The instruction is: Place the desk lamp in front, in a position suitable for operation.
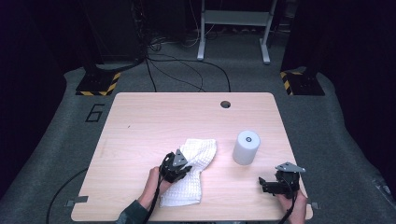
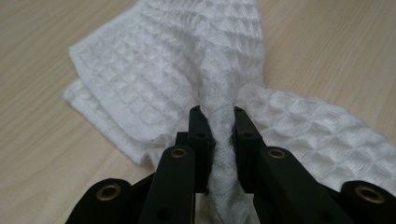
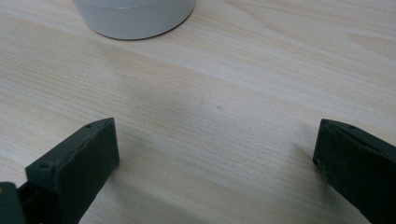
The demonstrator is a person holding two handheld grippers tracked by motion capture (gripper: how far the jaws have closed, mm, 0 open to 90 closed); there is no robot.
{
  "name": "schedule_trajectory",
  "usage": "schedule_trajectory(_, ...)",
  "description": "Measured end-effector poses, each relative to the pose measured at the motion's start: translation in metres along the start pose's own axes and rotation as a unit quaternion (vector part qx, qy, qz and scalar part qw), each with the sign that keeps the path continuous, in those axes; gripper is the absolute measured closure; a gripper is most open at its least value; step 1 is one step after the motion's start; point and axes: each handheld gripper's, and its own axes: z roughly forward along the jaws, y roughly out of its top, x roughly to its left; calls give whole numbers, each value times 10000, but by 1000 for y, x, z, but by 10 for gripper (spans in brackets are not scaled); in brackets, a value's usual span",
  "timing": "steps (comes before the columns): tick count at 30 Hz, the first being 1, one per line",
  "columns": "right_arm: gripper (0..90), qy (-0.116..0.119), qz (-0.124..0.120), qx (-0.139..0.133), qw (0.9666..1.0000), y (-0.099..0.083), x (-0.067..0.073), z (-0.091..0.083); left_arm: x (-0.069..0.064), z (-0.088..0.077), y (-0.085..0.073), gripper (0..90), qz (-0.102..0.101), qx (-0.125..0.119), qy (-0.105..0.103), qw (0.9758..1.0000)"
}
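A: Left tool (image 2: pixel 219 122)?
B: Clenched on a ridge of the towel (image 2: pixel 187 65), pinched up btw its jaws. Towel lies crumpled on the bench (image 1: pixel 140 121), near edge, left of centre.
A: Right tool (image 1: pixel 268 183)?
B: Released, jaws wide, nothing btw them, low over bare wood at near right.
A: Further out?
B: Grey cylinder (image 1: pixel 246 147), upright, just right of the towel.
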Motion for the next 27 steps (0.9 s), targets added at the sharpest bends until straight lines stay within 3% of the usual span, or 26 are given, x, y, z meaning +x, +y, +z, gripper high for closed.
schedule_trajectory(8,0,2,-1,2,10000,0,0,0,7,-30,4,803,-123,-363,71,9992)
schedule_trajectory(15,0,0,3,2,10000,0,0,0,17,-54,5,804,-274,-682,366,9966)
schedule_trajectory(27,0,0,-1,2,10000,0,0,0,48,-89,-4,804,-451,-747,865,9924)
